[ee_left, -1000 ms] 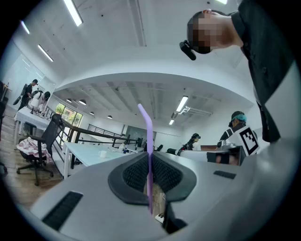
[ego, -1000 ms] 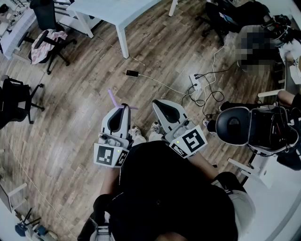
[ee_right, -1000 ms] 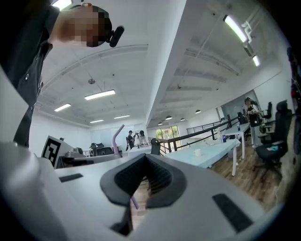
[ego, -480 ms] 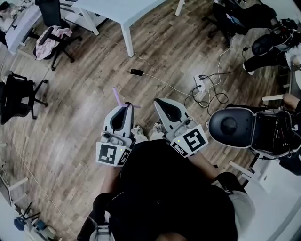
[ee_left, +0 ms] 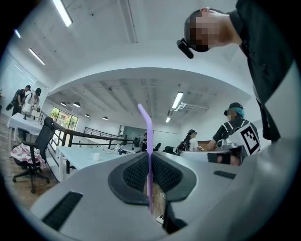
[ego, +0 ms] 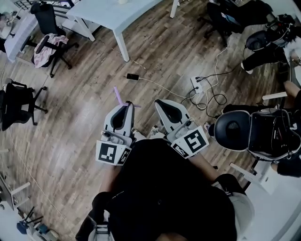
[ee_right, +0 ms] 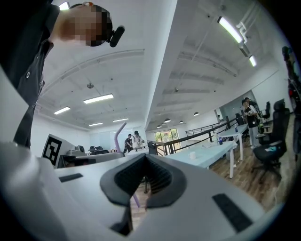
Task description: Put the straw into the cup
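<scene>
My left gripper (ego: 128, 105) is shut on a purple bent straw (ego: 117, 96), which sticks up and forward out of the jaws over the wooden floor. In the left gripper view the straw (ee_left: 148, 155) stands upright between the black pads (ee_left: 134, 172). My right gripper (ego: 160, 101) is beside it, its jaws together with nothing in them. From the right gripper view the straw (ee_right: 117, 132) shows to the left. A small white cup (ee_left: 96, 156) stands on a long white table (ee_left: 80, 157) ahead; it also shows as the cup (ee_right: 192, 155) in the right gripper view.
The white table (ego: 108, 14) is at the top of the head view, with office chairs (ego: 47, 28) to its left. A phone (ego: 132, 76) lies on the floor, cabled to a power strip (ego: 196, 84). A black chair (ego: 233, 127) stands close on the right. People stand in the distance.
The floor and furniture have shifted a little in the head view, as I move across the room. Both grippers keep their pose, and the straw stays in the left one.
</scene>
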`<act>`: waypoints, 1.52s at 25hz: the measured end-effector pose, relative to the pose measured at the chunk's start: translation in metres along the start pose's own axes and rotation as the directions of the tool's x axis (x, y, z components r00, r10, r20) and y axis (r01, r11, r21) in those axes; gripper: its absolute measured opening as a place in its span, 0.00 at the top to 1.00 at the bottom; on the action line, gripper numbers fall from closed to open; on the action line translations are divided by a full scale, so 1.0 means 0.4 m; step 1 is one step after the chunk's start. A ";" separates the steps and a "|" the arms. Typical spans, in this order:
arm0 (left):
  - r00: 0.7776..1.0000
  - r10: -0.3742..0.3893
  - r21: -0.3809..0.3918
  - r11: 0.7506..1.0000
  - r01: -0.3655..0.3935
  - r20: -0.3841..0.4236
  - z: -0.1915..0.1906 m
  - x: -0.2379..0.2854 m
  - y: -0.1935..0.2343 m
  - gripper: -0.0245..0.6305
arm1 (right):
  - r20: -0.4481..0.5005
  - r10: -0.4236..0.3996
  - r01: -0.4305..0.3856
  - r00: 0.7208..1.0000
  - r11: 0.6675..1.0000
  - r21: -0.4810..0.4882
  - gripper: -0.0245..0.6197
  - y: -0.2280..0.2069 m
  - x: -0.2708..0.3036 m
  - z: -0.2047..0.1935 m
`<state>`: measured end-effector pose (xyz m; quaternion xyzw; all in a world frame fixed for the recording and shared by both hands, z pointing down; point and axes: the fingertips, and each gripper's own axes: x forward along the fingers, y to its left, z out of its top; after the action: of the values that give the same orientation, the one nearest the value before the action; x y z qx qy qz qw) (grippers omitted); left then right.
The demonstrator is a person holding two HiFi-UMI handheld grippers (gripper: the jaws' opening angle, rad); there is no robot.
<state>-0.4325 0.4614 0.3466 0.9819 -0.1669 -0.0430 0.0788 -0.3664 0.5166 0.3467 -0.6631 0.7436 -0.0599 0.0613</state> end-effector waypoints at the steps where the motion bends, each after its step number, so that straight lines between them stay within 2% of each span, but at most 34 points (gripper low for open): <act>1: 1.000 -0.002 0.002 1.000 0.002 0.002 -0.002 0.013 -0.010 0.92 | 0.000 -0.003 0.003 1.000 1.000 -0.001 0.95 -0.014 -0.010 0.001; 10: 1.000 -0.008 -0.003 1.000 0.008 0.011 -0.019 0.114 -0.065 0.92 | 0.004 -0.053 0.053 0.999 0.998 0.022 0.95 -0.122 -0.058 0.013; 13: 0.999 0.017 0.010 1.000 -0.017 0.031 -0.016 0.141 -0.058 0.92 | -0.004 -0.063 0.063 0.998 0.998 0.023 0.95 -0.148 -0.046 0.007; 19: 0.998 0.062 -0.006 0.998 -0.062 0.032 -0.040 0.217 0.005 0.92 | -0.009 -0.075 0.075 0.997 0.997 0.008 0.95 -0.212 0.009 0.006; 27: 0.999 0.035 -0.029 0.999 -0.035 0.021 -0.048 0.387 0.094 0.92 | -0.036 -0.081 0.081 0.996 0.997 -0.002 0.95 -0.336 0.131 0.013; 38: 0.999 -0.031 -0.017 0.999 0.031 0.018 0.002 0.655 0.253 0.92 | -0.053 -0.131 0.131 0.990 0.991 0.010 0.95 -0.531 0.348 0.054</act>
<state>-0.2187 0.2795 0.3478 0.9832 -0.1518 -0.0542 0.0852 -0.1705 0.3540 0.3599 -0.7083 0.6994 -0.0861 0.0423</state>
